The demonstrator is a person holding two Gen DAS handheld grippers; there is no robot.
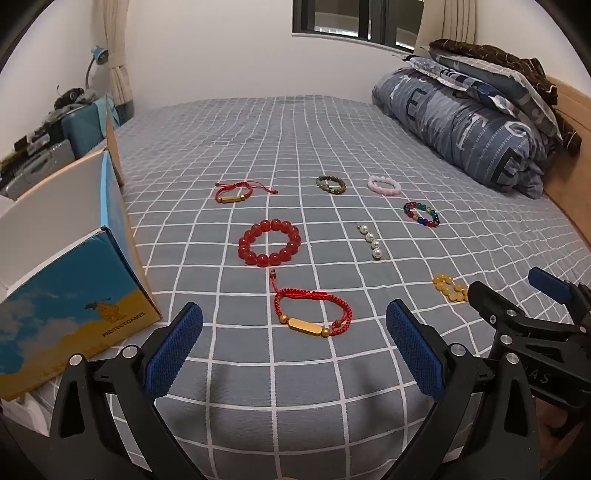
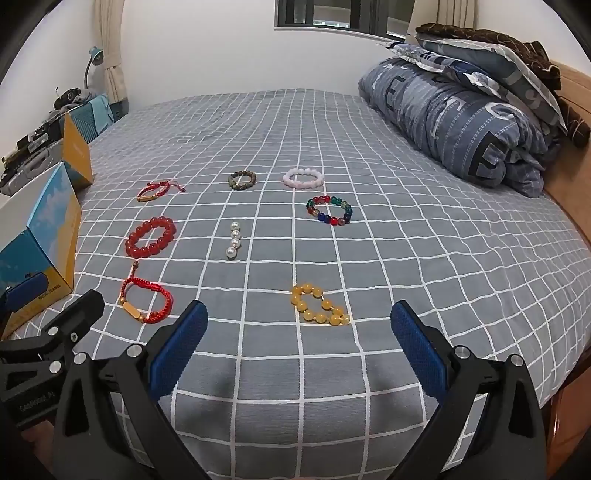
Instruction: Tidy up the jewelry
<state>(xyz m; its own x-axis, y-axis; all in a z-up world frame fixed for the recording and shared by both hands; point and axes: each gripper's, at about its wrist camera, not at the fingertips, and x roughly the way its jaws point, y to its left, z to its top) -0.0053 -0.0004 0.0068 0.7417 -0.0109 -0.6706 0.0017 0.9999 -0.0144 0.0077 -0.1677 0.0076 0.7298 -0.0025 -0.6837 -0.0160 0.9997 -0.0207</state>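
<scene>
Eight bracelets lie spread on your grey bedsheet with its white grid [image 1: 280, 147]. Take the big red glass-bead bracelet [image 1: 269, 242] as your landmark. Just in front of it lies a red cord bracelet with a gold bar [image 1: 312, 314]; behind it, a second red cord bracelet [image 1: 234, 192]. To its right sits a short string of white pearls [image 1: 369, 240], and further right, nearer you, a yellow bead bracelet [image 2: 319, 304]. To its left stands an open blue and yellow cardboard box [image 1: 74, 295]. A folded blue duvet [image 2: 454, 110] is piled at the far right under the window [image 2: 317, 14]. Your left gripper [image 1: 293, 354] and right gripper [image 2: 299, 354] both gape wide, holding nothing, above the sheet's near edge.
</scene>
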